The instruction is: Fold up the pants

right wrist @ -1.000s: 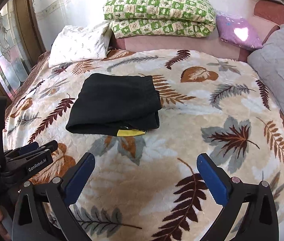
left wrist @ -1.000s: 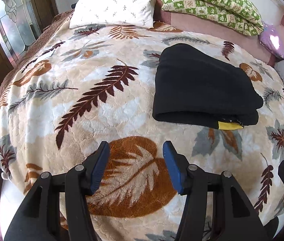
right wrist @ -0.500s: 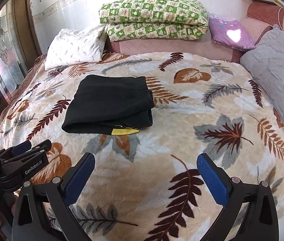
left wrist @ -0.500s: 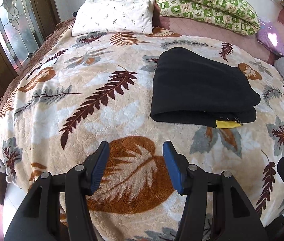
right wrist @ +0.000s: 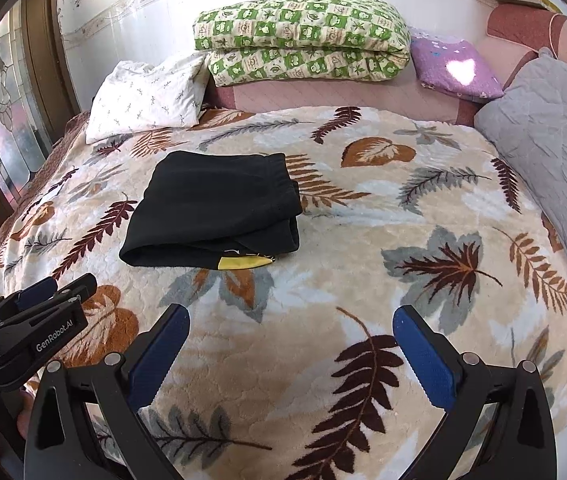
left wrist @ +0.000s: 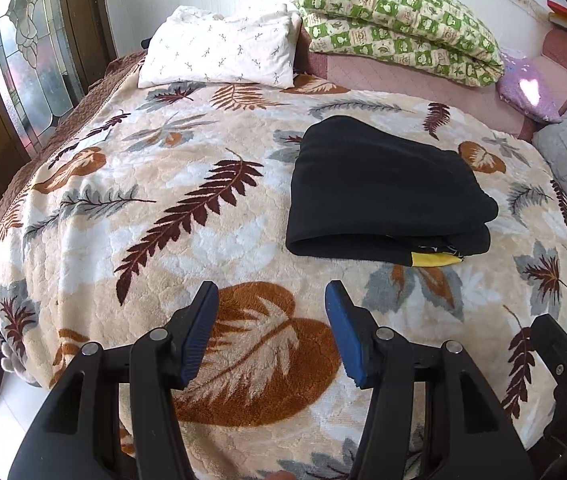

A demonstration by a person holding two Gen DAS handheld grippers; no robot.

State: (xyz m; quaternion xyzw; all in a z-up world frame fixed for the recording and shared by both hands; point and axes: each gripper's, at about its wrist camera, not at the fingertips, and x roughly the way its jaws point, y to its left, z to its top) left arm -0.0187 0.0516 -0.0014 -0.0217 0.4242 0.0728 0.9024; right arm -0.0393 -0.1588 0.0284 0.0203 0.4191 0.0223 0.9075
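Observation:
The black pants (left wrist: 383, 196) lie folded into a compact stack on the leaf-patterned bedspread (left wrist: 163, 208), with a yellow label (left wrist: 429, 259) poking out at the near edge. They also show in the right wrist view (right wrist: 215, 210). My left gripper (left wrist: 271, 312) is open and empty, held back near the foot of the bed, well short of the pants. My right gripper (right wrist: 289, 340) is open wide and empty, also near the foot. The left gripper (right wrist: 49, 294) shows at the left of the right wrist view.
A white pillow (left wrist: 223, 54), a green checked folded quilt (right wrist: 303, 36) and a purple cushion (right wrist: 457, 70) lie at the head of the bed. A grey quilted cover (right wrist: 555, 120) lies on the right side. A stained-glass window (left wrist: 27, 52) is on the left.
Both grippers have drawn back and lifted away from the folded pants, so more of the bed and headboard shows. The pants have not moved.

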